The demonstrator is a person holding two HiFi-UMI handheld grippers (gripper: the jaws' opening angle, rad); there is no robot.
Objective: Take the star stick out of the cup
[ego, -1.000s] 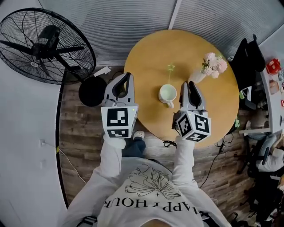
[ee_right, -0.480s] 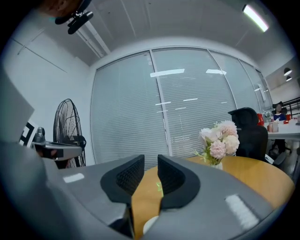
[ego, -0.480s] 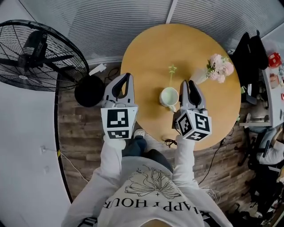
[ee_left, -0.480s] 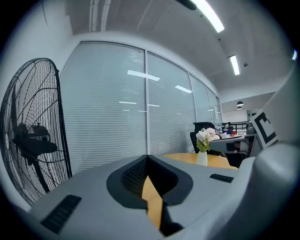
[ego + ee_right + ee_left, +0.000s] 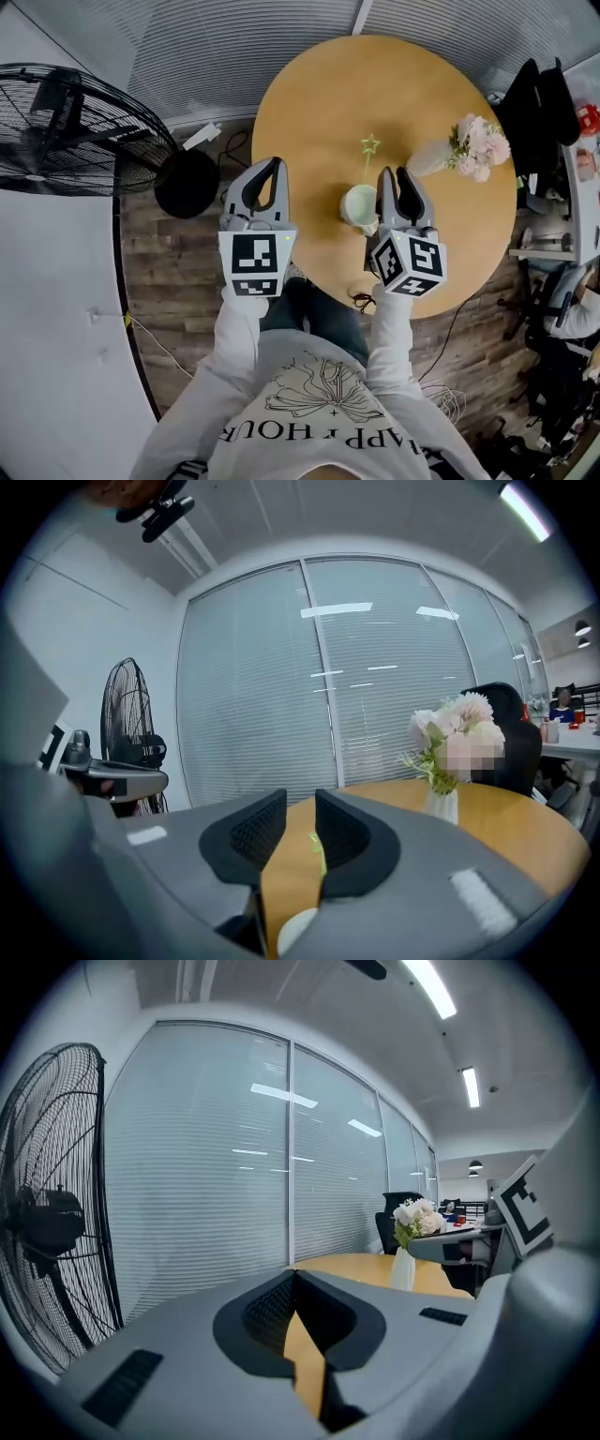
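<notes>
Left hand-held gripper (image 5: 269,170): you've got it at the left edge of the desk (image 5: 375,84), jaws together at the tips, nothing in them.
Right hand-held gripper (image 5: 396,176): jaws apart, and they've just been opening. Nothing is pressed. Its own view looks through the gap straight at the thin green stick, with a white rim low in front.
Cup (image 5: 357,202): white and upright, a little to the near side of the desk's middle, right against the left side of your right jaws as seen from above. I can't tell whether they actually touch.
Star stick (image 5: 371,144): in the cup, not lifted yet, leaning toward the far edge with the star well clear of the rim.
Vase of flowers (image 5: 469,145): toward the right edge, beyond your right gripper and apart from the cup.
Fan (image 5: 66,131): on the floor off to the left, out of play.
Risk, the cup: you're low and close, so pushing on with jaws this wide could nudge the cup and slide or tip it. Nothing is steadying it.
Risk, the stick: it's thin and tilted. Close off its line and it could slip past the pads, or a sideways pull could drag the cup along.
Change: a second ago there was bare desk between the cup and your right gripper. Now that gap has gone, and the right jaws stand wider.
</notes>
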